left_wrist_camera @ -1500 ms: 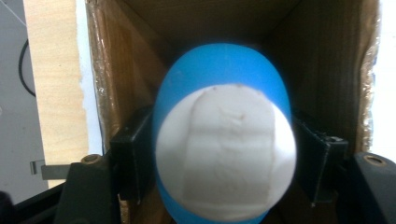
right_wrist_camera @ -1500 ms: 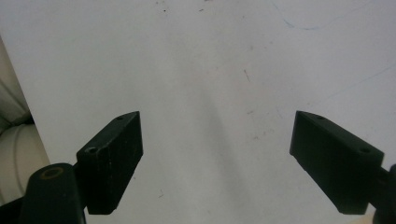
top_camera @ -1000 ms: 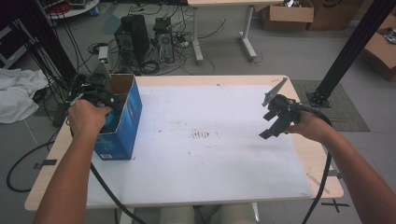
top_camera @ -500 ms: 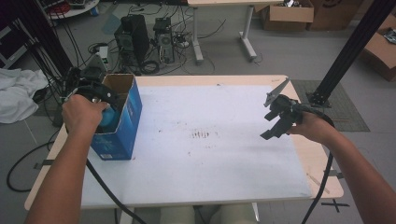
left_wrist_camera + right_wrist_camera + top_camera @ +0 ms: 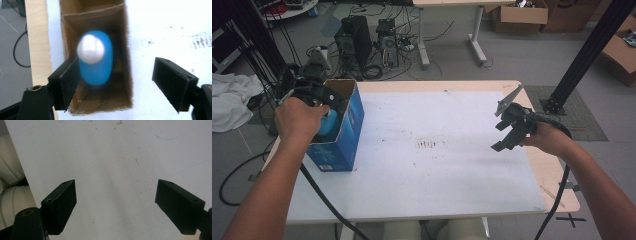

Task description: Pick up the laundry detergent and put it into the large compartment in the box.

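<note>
Below the left gripper (image 5: pixel 125 85) sits the blue bottle (image 5: pixel 96 58), white cap up, standing inside the open cardboard box (image 5: pixel 125 50) at the near-left part of the tabletop (image 5: pixel 437 165) — bottle looks blurred, likely just dropped or settling. Left jaws have just been opening and now stand spread wide; the bottle lies close against the left-hand jaw, well apart from the other, and no pad presses on it, so it's released. From the high view the left gripper (image 5: pixel 314 92) hangs over the box mouth with the hand (image 5: pixel 299 120) above the blue box side. Step in hand, as I read it: placing the bottle in the box, release stage — drop-off about done. Next move calls for lifting straight out of the box mouth without the near jaw snagging the bottle or the cardboard wall. Right gripper (image 5: pixel 510 131) hovers over bare tabletop well off to the other side, jaws spread, nothing between them — idle, free for whatever comes next.
</note>
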### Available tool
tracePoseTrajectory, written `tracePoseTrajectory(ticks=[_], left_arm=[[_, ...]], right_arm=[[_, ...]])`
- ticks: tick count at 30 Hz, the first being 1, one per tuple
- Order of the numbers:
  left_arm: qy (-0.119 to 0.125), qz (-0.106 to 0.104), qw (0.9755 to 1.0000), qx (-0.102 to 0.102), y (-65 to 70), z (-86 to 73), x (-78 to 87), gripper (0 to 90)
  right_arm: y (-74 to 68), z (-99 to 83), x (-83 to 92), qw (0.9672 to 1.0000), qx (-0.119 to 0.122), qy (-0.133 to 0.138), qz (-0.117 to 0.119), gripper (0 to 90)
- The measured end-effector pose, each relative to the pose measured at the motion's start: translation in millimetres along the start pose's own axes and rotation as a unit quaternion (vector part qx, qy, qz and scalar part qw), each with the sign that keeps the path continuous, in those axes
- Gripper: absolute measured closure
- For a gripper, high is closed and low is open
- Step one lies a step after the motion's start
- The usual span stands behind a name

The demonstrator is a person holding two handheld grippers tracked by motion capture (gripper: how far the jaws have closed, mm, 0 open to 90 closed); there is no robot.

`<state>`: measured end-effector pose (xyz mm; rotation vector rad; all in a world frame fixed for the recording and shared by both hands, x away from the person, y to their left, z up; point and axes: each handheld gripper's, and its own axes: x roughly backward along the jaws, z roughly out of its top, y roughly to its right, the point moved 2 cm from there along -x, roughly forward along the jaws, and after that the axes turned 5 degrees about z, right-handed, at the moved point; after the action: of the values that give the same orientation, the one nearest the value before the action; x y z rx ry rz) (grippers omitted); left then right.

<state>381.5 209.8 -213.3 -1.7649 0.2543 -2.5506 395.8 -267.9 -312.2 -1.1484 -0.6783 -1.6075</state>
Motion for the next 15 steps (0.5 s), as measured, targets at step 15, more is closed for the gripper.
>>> tracePoseTrajectory(ticks=[15], left_arm=[[0.020, -0.022, 0.9972, -0.069, 42.2, 0.1, 18.1, 18.8]], right_arm=[[-4.8, 2.0, 4.2, 1.0000, 0.003, 0.005, -0.006, 17.3]])
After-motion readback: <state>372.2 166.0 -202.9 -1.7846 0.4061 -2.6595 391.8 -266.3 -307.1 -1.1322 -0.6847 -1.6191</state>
